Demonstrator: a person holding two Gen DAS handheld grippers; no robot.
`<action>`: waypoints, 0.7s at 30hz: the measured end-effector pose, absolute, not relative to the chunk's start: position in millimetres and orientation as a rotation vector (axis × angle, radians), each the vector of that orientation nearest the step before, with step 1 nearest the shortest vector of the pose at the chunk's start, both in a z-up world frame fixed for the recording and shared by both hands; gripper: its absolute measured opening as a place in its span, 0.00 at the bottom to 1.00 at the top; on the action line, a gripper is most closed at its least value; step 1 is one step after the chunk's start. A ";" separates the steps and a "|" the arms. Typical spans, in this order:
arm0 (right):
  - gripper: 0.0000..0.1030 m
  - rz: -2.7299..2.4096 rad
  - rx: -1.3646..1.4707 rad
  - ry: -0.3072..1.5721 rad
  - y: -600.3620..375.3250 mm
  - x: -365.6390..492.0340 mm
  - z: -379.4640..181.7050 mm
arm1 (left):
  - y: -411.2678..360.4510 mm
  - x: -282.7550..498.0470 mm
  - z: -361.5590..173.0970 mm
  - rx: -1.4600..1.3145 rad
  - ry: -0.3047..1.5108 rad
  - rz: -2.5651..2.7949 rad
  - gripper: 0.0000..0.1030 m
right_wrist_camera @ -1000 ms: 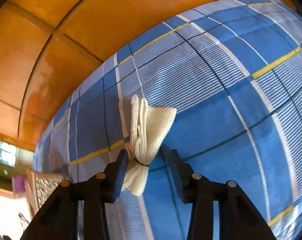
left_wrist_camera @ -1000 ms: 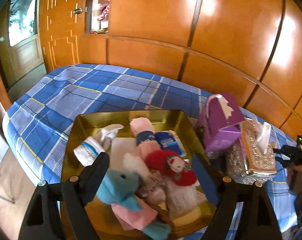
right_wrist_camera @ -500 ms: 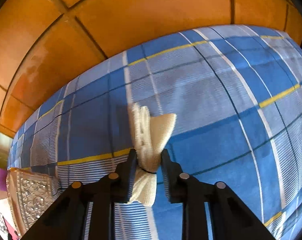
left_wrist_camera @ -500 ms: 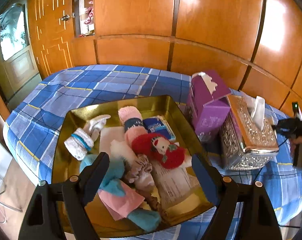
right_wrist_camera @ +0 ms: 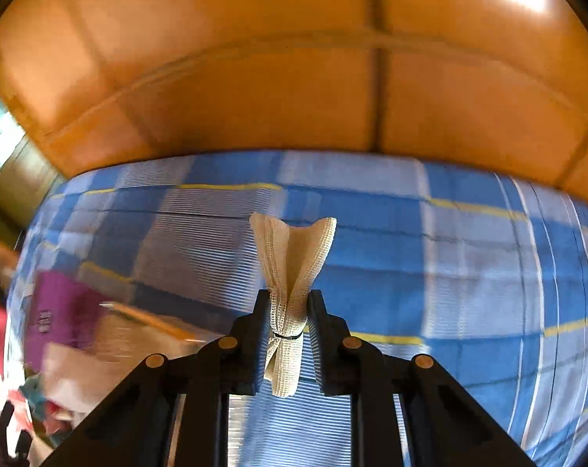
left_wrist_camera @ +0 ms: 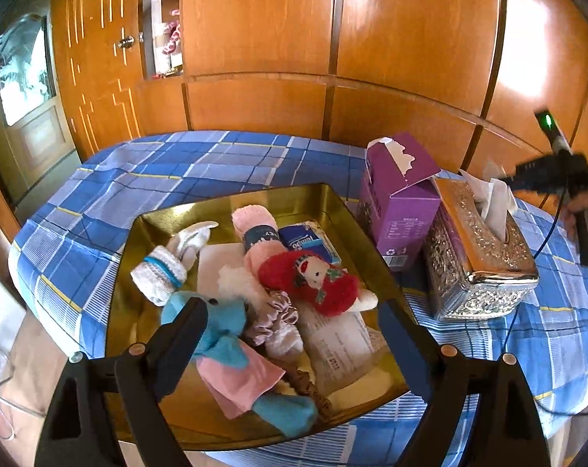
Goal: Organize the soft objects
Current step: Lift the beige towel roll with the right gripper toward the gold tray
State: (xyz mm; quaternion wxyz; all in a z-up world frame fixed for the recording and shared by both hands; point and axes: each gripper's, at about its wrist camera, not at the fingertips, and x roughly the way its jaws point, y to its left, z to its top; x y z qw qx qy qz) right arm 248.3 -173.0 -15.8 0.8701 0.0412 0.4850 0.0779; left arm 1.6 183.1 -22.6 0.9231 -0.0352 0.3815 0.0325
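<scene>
Left gripper (left_wrist_camera: 292,321) angled downward above the gold tray (left_wrist_camera: 333,210), jaws opening with nothing pinched between them, right gripper (right_wrist_camera: 287,303) tilted down, jaws closing on a tied cream mesh cloth (right_wrist_camera: 290,268), lifted off the bedspread.

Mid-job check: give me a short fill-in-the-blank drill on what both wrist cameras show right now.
1. The right gripper pinches a cream mesh cloth tied with a black ____.
2. The soft toys lie in a ____-coloured tray.
3. The purple tissue box stands directly beside a ____ tissue box.
4. The left gripper holds ____.

Missing words: band; gold; silver; nothing
</scene>
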 end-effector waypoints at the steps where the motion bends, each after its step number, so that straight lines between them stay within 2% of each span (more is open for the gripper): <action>1: 0.17 0.182 0.062 1.001 -161.5 246.6 -9.0 | 183.7 0.2 -22.4 -0.069 0.781 0.068 0.87; 8: 0.17 0.251 -0.053 0.885 -94.8 245.2 32.6 | 183.5 -8.8 -23.3 -0.062 0.772 0.063 0.87; 21: 0.17 0.577 -0.236 0.854 21.4 193.1 40.6 | 185.0 -17.5 -28.6 -0.056 0.770 0.065 0.87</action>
